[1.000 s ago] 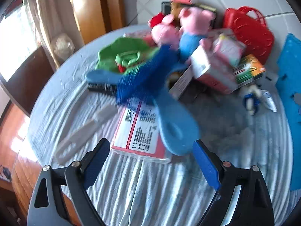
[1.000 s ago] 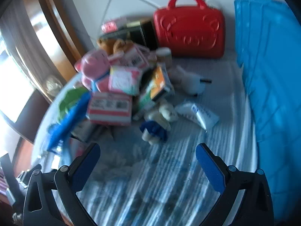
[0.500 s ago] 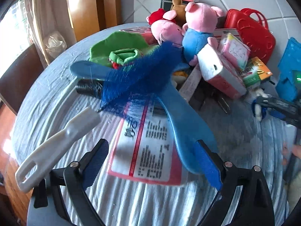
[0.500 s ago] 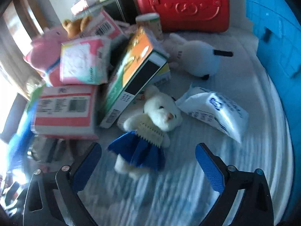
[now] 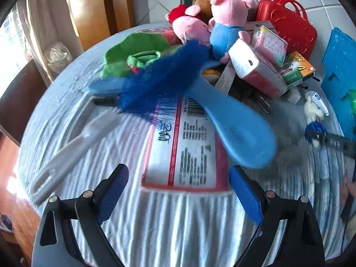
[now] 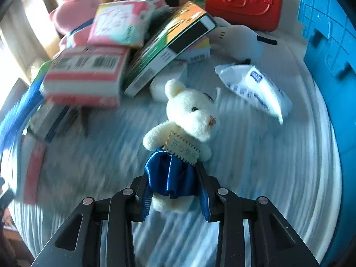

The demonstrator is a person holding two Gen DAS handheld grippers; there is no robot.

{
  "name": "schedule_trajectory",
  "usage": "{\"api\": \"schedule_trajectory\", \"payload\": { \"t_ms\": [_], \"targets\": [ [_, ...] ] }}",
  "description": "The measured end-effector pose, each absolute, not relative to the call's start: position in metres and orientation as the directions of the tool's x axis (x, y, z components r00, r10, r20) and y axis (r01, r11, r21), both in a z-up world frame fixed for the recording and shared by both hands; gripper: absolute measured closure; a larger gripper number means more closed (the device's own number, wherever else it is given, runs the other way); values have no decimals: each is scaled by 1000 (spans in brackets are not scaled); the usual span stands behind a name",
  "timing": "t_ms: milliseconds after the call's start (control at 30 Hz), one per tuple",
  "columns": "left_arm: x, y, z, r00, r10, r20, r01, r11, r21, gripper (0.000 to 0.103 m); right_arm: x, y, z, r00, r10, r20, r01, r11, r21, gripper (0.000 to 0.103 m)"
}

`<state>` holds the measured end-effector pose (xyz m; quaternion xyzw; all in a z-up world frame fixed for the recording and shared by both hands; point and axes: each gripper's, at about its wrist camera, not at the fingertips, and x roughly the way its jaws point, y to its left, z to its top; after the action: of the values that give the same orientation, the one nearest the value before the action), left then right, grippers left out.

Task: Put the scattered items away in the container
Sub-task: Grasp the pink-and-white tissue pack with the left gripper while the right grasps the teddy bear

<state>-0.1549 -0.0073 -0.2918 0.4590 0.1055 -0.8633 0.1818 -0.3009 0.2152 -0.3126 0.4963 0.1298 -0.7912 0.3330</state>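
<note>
Blue-skirted bear (image 6: 178, 138) now between closing right gripper (image 6: 175, 198).

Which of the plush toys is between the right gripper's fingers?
The small cream bear in the blue satin skirt, lying apart from the pile; the pink pig plush lies in the heap behind.

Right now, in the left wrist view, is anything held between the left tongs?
No. The left tongs stand wide open above the red-and-white packet, and their fingers touch nothing.

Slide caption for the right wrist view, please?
Right gripper closing on small white teddy bear in blue skirt, beside the blue crate.
</note>
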Motion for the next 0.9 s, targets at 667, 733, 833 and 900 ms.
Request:
{"api": "schedule_trajectory", "payload": {
  "t_ms": [667, 733, 833, 900],
  "targets": [
    [-185, 14, -317, -466, -375, -801, 502, -858, 110, 12, -303, 218, -311, -256, -495, -830, 639, -731, 239, 33],
    [-186, 16, -316, -462, -378, -802, 512, -852, 107, 12, -300, 213, -318, -264, -473, -840, 651, -731, 207, 34],
    [-183, 21, -315, -466, -377, -801, 528, -844, 90, 14, -286, 210, -314, -329, -412, -850, 661, -743, 105, 50],
    [-180, 27, -314, -468, -373, -802, 530, -844, 83, 14, -283, 212, -312, -336, -411, -848, 667, -739, 95, 54]
  ]
}}
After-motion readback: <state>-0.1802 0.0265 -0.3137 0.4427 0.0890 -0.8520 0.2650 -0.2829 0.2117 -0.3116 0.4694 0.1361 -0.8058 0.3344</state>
